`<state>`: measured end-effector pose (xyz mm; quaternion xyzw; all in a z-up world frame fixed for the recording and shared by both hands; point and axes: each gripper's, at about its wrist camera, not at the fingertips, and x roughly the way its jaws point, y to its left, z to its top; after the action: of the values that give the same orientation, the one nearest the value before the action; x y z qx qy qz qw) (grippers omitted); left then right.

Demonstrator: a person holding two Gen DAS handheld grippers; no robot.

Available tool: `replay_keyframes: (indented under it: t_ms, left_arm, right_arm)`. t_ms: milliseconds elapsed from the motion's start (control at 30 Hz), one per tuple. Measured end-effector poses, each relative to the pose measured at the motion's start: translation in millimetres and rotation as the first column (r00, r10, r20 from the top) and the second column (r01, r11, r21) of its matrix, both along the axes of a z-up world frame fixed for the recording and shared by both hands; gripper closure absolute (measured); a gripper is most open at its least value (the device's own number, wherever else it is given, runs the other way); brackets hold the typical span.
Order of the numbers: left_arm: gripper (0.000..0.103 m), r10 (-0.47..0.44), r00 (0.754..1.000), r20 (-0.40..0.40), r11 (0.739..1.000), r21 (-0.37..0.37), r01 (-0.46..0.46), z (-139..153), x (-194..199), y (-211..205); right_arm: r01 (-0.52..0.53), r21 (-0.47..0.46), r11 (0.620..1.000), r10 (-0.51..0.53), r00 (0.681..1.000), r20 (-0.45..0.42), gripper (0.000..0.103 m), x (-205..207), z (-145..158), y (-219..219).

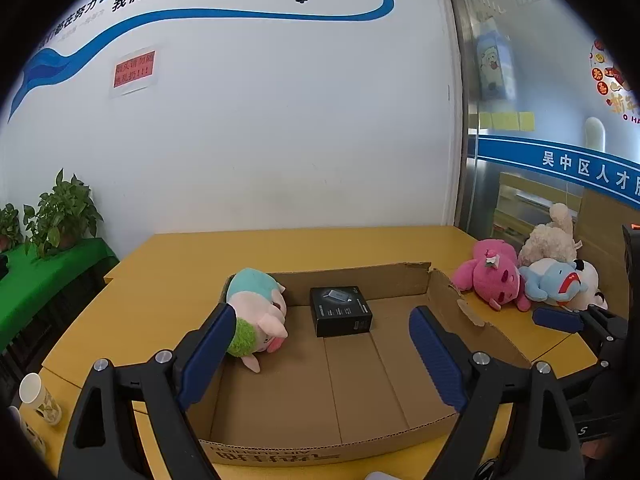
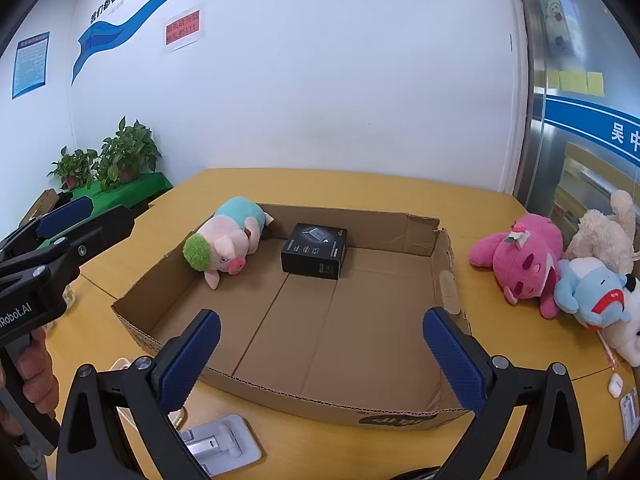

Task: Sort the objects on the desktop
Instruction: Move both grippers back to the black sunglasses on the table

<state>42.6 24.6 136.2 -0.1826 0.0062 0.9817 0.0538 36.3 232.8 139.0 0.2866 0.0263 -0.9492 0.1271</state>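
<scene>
A shallow cardboard box [image 1: 400, 392] [image 2: 404, 224] lies open on the yellow table [image 1: 168, 272] [image 2: 360, 188]. In it lie a pink pig plush with a green snout tuft [image 1: 260, 312] [image 2: 228, 242] at the left and a black carton [image 1: 340, 310] [image 2: 315, 250] at the back. My left gripper [image 1: 324, 356] is open and empty over the box's near half. My right gripper [image 2: 320, 360] is open and empty above the box's near edge. A pink plush [image 1: 490, 278] [image 2: 520, 260], a blue plush [image 1: 554, 282] [image 2: 592, 294] and a cream plush [image 1: 552, 236] [image 2: 604, 228] lie right of the box.
A paper cup [image 1: 38, 398] stands at the table's near left. A grey phone stand [image 2: 216, 440] lies on the near edge, small white items [image 2: 616, 384] at the near right. Potted plants [image 1: 60, 216] [image 2: 120, 156] stand on a green-covered side table. A wall is behind.
</scene>
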Motion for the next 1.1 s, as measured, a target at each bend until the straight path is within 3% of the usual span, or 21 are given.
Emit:
replay_keyframes:
  t_ms: [300, 433, 533, 633, 700, 800, 900, 1000, 1100]
  left_arm:
    - [0.014, 0.009, 0.999, 0.039, 1.0, 0.008, -0.009, -12.3, -6.2, -9.6]
    - [0.014, 0.003, 0.995, 0.096, 0.999, 0.037, -0.006, -25.1, -8.2, -17.4]
    - [0.014, -0.032, 0.99, 0.135, 0.998, 0.054, 0.025, -36.3, -5.0, -18.4]
    - [0.014, -0.11, 0.975, 0.19, 0.993, 0.066, 0.1, -54.0, -2.6, -8.3]
    - [0.014, -0.176, 0.954, 0.241, 0.983, 0.085, 0.16, -67.9, -3.5, 4.3]
    - [0.014, -0.276, 0.909, 0.312, 0.96, 0.126, 0.248, -86.6, -4.3, 28.4]
    - [0.014, -0.392, 0.843, 0.369, 0.92, 0.163, 0.356, -104.3, -2.4, 56.3]
    - [0.014, -0.503, 0.751, 0.429, 0.864, 0.232, 0.446, -122.9, -0.2, 81.7]
    - [0.016, -0.57, 0.682, 0.459, 0.821, 0.274, 0.501, -135.9, -1.3, 97.0]
  right_arm:
    - [-0.001, -0.009, 1.0, 0.001, 0.999, 0.037, 0.0, -2.9, -14.1, 3.7]
    - [-0.004, -0.025, 1.0, 0.006, 0.998, 0.065, 0.0, 1.3, -24.8, 14.7]
    - [0.019, -0.044, 0.999, -0.014, 0.995, 0.098, 0.0, 12.7, -37.3, 33.3]
    - [0.091, -0.087, 0.992, -0.073, 0.979, 0.191, 0.0, 24.2, -63.5, 65.6]
    - [0.17, -0.15, 0.974, -0.119, 0.947, 0.298, 0.0, 28.6, -90.5, 94.7]
    - [0.24, -0.232, 0.943, -0.139, 0.915, 0.379, 0.0, 37.9, -115.3, 122.6]
    - [0.253, -0.282, 0.925, -0.124, 0.906, 0.405, 0.001, 51.9, -128.5, 135.4]
    - [0.241, -0.348, 0.906, -0.083, 0.908, 0.412, 0.007, 62.7, -136.7, 138.7]
    - [0.233, -0.391, 0.891, -0.045, 0.9, 0.434, 0.012, 67.2, -146.3, 137.1]
